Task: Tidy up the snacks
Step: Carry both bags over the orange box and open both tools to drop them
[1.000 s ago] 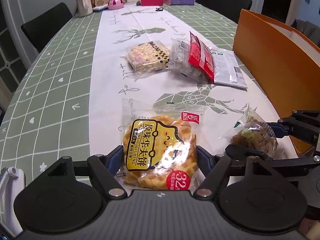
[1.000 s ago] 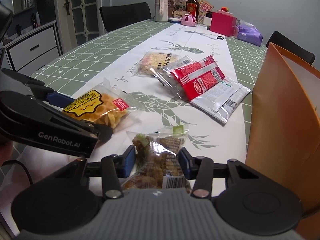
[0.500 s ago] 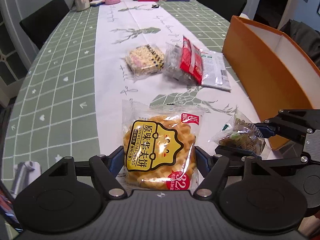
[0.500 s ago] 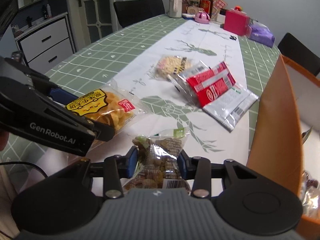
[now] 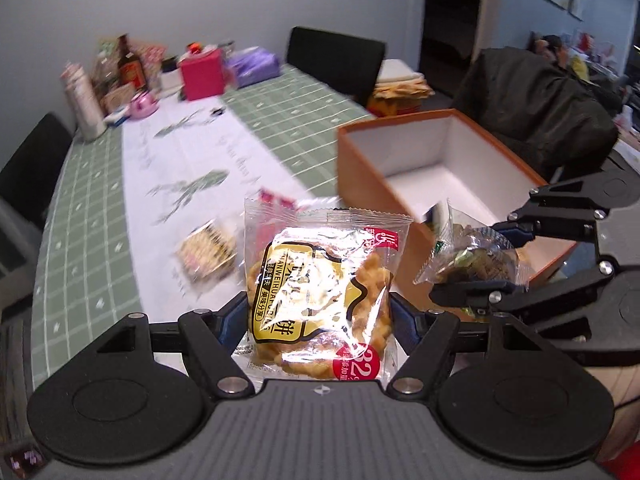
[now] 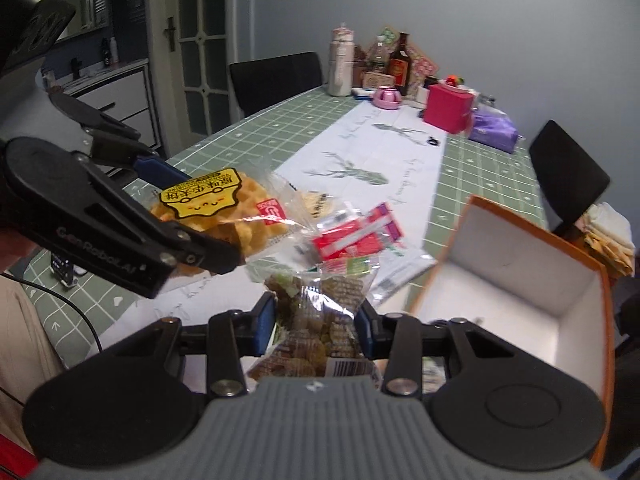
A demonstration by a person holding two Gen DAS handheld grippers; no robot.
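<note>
My left gripper is shut on a clear bag of yellow waffle cookies and holds it in the air above the table; it also shows in the right wrist view. My right gripper is shut on a small bag of brown-green snacks, lifted beside the orange box; this bag shows in the left wrist view. The orange box with a white inside stands open to the right. A red packet, a silver packet and a rice-cracker pack lie on the table.
The long table has a green checked cloth with a white runner. Bottles, a pink box and a purple pack stand at its far end. Black chairs surround it. A coat-draped chair is right of the box.
Both grippers have lifted their bags off the table and swung right toward the orange box. The views have tilted up, so the box's white inside now shows.
</note>
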